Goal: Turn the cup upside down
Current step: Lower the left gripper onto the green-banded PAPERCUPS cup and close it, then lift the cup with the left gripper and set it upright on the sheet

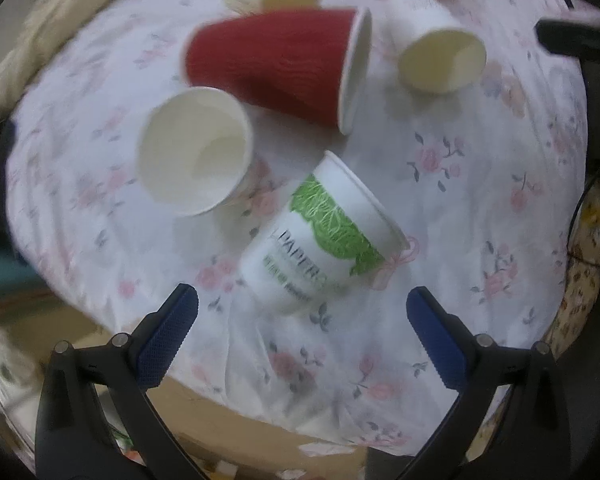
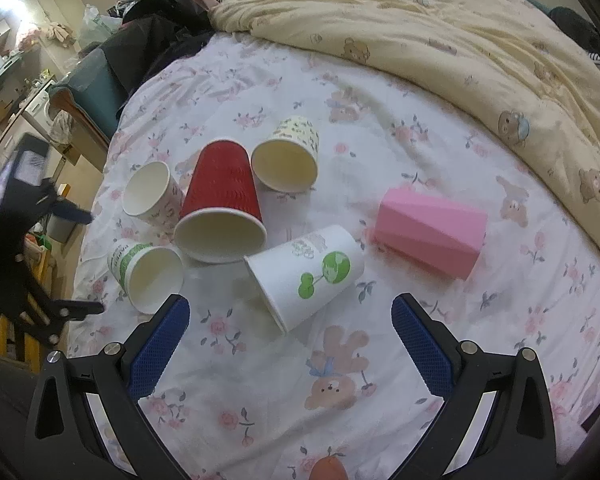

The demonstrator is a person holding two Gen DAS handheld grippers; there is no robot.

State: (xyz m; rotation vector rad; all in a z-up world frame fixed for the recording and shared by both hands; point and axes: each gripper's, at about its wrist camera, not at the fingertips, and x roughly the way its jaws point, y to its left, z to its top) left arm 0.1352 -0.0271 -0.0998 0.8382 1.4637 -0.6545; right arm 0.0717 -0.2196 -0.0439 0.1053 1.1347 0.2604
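Observation:
Several cups lie on their sides on a floral bedsheet [image 2: 420, 152]. In the left wrist view a white cup with a green band [image 1: 320, 236] lies just ahead of my open left gripper [image 1: 302, 300], with a plain white cup [image 1: 196, 156], a red ribbed cup [image 1: 280, 68] and a cream-lined cup [image 1: 440, 60] beyond. In the right wrist view my open right gripper [image 2: 290, 306] is just short of a white cup with a green globe print [image 2: 308, 272]. The red cup [image 2: 220, 204], green-band cup [image 2: 146, 272] and pink faceted cup [image 2: 430, 232] lie around it.
A yellow bear-print quilt [image 2: 460, 40] is bunched along the far side of the bed. The bed's left edge [image 2: 96, 216] drops to a cluttered floor. The other gripper [image 2: 16, 240] shows at the left of the right wrist view.

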